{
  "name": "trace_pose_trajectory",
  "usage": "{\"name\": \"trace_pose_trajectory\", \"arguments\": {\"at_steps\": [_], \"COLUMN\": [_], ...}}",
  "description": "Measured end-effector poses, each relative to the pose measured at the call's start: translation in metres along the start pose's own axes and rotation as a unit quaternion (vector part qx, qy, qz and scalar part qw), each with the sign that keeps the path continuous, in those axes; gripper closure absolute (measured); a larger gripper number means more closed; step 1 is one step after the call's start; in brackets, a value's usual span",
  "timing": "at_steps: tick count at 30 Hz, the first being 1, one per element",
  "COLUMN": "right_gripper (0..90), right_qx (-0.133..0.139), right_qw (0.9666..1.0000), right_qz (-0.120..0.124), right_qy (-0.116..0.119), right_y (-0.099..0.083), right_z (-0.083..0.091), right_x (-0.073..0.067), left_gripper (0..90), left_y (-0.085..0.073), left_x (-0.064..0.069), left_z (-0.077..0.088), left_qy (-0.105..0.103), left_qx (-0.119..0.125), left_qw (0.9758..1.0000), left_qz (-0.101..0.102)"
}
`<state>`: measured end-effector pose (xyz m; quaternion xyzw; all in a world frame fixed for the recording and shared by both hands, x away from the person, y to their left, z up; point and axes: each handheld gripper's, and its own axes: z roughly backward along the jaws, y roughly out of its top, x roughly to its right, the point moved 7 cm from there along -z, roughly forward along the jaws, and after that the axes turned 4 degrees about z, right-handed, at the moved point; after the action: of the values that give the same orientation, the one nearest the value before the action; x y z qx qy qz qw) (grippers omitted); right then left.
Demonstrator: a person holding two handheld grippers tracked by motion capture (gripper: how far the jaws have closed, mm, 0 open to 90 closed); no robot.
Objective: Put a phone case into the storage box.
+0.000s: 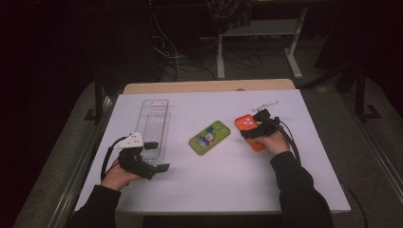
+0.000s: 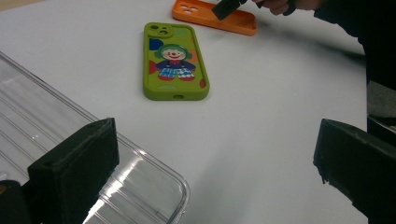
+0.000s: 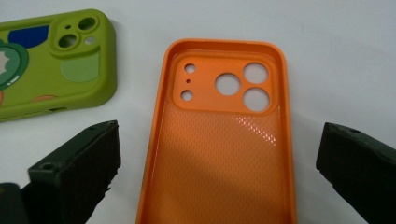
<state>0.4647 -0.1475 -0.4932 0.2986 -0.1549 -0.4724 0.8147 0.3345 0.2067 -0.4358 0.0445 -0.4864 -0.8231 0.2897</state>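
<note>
Orange phone case [image 3: 224,140], inner side up on the tabletop [image 1: 228,180], long axis running straight ahead between the spread, empty jaws of the right gripper [image 3: 219,163] poised over it; left gripper [image 1: 152,161] well apart, likewise released.

On my table [image 1: 214,190] a ridged tray [image 1: 155,124] lies at the frame's left, the clown phone case [image 1: 209,137] at centre, and the hollow-side-up phone case [image 1: 247,125] just right of it. My left gripper [image 1: 159,156] sits at the tray's near end; my right gripper [image 1: 251,130] hangs over the hollow-side-up case.
</note>
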Motion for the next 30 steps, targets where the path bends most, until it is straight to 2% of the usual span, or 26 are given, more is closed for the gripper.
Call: {"name": "trace_pose_trajectory", "arguments": {"at_steps": [3,10,17,29,30], "right_gripper": [0.6,5.0,13.1,14.7,14.8], "right_qx": [-0.015,-0.029,-0.023,-0.030,-0.030], "right_qw": [0.9998,0.9994,0.9995,0.9993,0.9993], "right_qz": [0.009,0.015,0.014,0.003,0.008], "right_qy": [-0.006,-0.010,-0.015,-0.021,-0.020], "right_y": [-0.003,-0.009,-0.012,-0.012,-0.012], "right_z": [-0.005,-0.010,-0.006,-0.004,-0.004], "right_x": [-0.002,-0.004,-0.001,-0.003,-0.003], "left_gripper": [0.0,0.0,0.0,0.0,0.0], "left_y": [0.000,0.000,0.000,0.000,0.001], "left_x": [0.000,0.001,0.001,0.001,0.002], "left_z": [0.000,0.000,0.000,0.000,0.001], "left_qy": [-0.001,-0.002,-0.003,-0.002,-0.004], "left_qx": [0.000,0.003,0.003,-0.001,-0.001], "left_qw": [1.0000,1.0000,1.0000,1.0000,1.0000], "left_qz": [0.000,0.003,0.006,0.005,0.006]}}
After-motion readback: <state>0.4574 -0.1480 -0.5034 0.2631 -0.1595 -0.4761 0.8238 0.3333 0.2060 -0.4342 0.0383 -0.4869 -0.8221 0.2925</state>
